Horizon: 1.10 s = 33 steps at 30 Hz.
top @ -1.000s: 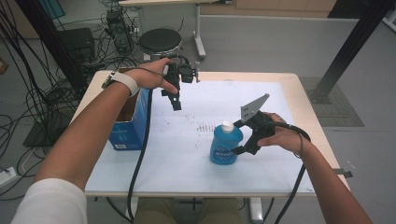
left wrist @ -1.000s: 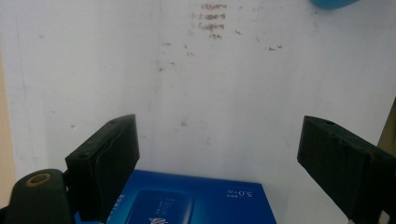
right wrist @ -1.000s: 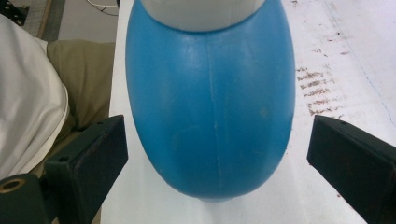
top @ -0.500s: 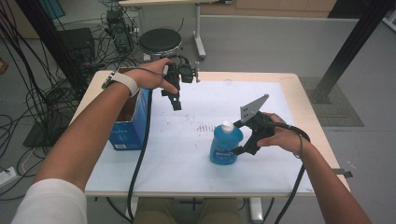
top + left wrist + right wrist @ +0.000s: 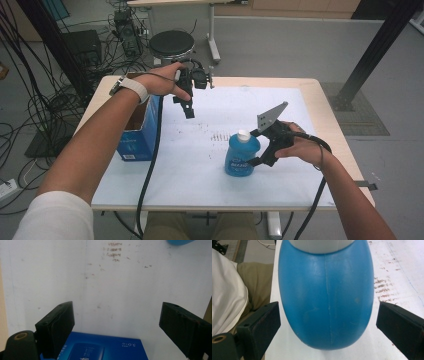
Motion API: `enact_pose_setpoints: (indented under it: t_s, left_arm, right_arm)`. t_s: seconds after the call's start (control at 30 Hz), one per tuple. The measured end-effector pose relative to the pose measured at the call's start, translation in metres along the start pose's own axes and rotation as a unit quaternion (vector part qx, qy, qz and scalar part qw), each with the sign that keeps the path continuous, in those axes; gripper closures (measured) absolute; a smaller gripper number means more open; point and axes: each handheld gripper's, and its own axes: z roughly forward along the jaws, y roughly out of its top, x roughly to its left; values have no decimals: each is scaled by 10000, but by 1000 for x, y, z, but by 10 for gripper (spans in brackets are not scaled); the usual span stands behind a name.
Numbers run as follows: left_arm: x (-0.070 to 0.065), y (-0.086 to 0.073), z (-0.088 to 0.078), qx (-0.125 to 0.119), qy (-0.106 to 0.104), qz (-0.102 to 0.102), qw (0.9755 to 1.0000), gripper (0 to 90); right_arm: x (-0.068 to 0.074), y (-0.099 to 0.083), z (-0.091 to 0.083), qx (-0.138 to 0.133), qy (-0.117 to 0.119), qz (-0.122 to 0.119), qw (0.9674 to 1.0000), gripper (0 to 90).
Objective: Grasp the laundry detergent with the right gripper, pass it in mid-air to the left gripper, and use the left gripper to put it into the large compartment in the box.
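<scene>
Nearest, on the right half of the white table [image 5: 300, 175], a blue bottle [image 5: 241, 154] with a white cap stands upright. The right tool [image 5: 262, 147] is brought up against it from the right, held by the right hand [image 5: 300, 147], a grey three-cornered plate rising above it. From above, the jaw gap is hidden behind the tool's body. The right gripper view settles it: the bottle's [image 5: 325, 297] rounded blue body sits between the two black jaws, which are spread wide with a clear gap on each side, touching nothing. That view also shows a moulding seam down the bottle, brown smudges on the table sheet beyond it, and a white sleeve and khaki cloth at the left edge.

Farther off on the left, an open blue box [image 5: 137, 137] stands at the table's left edge. The left hand [image 5: 157, 82] holds the left tool [image 5: 189, 111] in the air above the far part of the table, just right of the box, pointing down. The left gripper view shows its jaws wide apart and empty, the box's [image 5: 105, 350] printed blue face below them, and a sliver of the bottle at the top edge.

Beyond the table stands a round black stool [image 5: 171, 44] among floor cables.
</scene>
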Motion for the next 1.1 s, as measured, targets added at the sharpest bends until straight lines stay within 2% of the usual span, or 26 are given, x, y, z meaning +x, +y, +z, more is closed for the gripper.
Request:
enact_pose_setpoints:
  t_s: [1.1]
  left_arm:
    - [0, 0, 2, -13, -15, -3, 10000, 135]
  right_arm:
    - [-1, -10, 10, -154, 11, 86, 9998, 84]
